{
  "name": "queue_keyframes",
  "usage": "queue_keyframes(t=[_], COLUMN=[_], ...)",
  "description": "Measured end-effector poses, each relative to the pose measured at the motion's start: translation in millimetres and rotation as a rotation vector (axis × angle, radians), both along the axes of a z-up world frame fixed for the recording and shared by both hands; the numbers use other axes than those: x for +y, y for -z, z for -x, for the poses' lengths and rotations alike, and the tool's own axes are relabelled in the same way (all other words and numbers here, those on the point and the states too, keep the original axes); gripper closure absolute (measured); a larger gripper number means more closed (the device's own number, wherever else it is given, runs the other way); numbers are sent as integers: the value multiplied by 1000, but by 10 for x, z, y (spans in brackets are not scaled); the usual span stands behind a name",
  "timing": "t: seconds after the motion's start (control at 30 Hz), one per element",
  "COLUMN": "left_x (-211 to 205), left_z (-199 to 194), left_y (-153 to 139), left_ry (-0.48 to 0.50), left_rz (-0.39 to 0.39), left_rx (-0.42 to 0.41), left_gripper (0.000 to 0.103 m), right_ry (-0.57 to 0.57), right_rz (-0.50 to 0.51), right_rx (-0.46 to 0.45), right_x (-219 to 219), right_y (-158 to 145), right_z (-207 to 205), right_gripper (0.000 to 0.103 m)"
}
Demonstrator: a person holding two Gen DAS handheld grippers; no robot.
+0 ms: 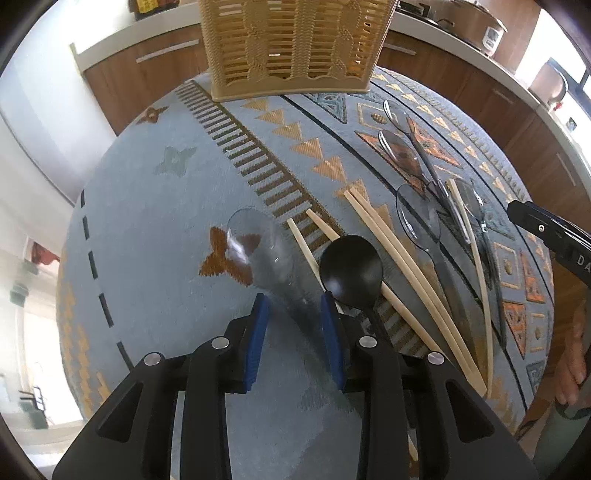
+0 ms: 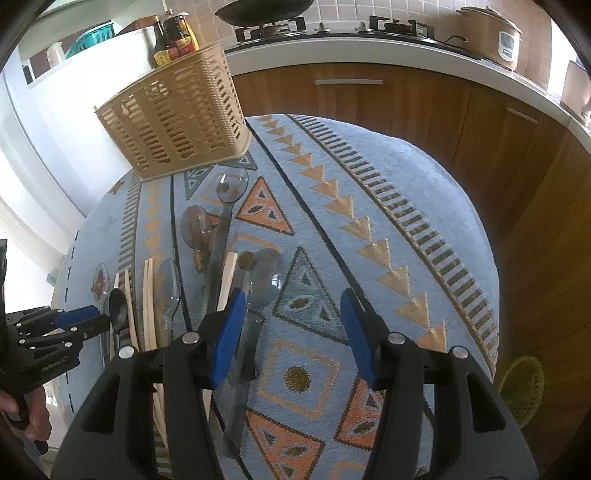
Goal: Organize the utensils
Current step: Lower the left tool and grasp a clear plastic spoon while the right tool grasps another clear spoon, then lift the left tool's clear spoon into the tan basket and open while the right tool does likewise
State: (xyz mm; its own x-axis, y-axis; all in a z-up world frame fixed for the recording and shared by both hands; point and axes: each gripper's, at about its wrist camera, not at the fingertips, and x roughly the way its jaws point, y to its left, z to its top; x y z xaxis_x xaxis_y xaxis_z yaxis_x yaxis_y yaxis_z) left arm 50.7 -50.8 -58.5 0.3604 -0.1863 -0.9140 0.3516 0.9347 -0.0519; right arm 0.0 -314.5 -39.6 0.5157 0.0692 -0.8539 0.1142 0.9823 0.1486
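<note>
A tan slotted utensil basket (image 1: 295,44) stands at the table's far edge; it also shows in the right wrist view (image 2: 177,114). My left gripper (image 1: 295,317) is open, its blue pads on either side of the handle of a clear plastic spoon (image 1: 258,251). A black spoon (image 1: 351,267) lies just right of it. Wooden chopsticks (image 1: 406,266) and several more clear spoons (image 1: 417,218) lie to the right. My right gripper (image 2: 295,325) is open above the cloth, beside a clear spoon (image 2: 255,291) at its left finger.
A patterned blue and orange tablecloth (image 1: 166,206) covers the round table. Wooden kitchen cabinets (image 2: 406,103), a stove and a rice cooker (image 2: 495,33) stand behind it. Sauce bottles (image 2: 173,37) stand behind the basket. A yellow-green strainer (image 2: 522,391) lies low at the right.
</note>
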Motion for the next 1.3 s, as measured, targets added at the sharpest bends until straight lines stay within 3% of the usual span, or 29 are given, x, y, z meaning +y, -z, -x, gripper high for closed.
queue_keyframes(t=[0.13,0.2,0.3,0.4,0.5,0.7,0.97,1.1,1.23,1.3], left_x=[-6,41,88,90,202,519,569,601,476,386], left_z=[6,-11,-19,-40,-149,-414,-467,-555,-617,-612], left_y=[4,5,8,16,2,-9,1,-4,-9,-19], left_ry=[26,44,74,81,49,-39,8,31,74,108], left_rz=[-44,-29,-16,-61,-14,97,136,171,99,34], left_rx=[-25,-25,-37,-86,-63,-11,31,97,127,123], left_gripper=[90,92,92,93,93,93,91,85,83,86], right_ry=[-31,-40,-69,-92,-116,-143,-135,-163,-179,-185], right_rz=[15,20,-45,-110,-137,5,41,103,130,132], right_rx=[22,41,94,150,200,233,290,344,385,407], right_x=[27,9,-25,-19,33,219,310,424,518,560], right_y=[11,17,57,105,157,218,273,295,310,316], right_z=[-24,-48,-95,-122,-150,-251,-571,-694,-797,-849], right_gripper=[53,53,62,65,65,71,72,72,72,79])
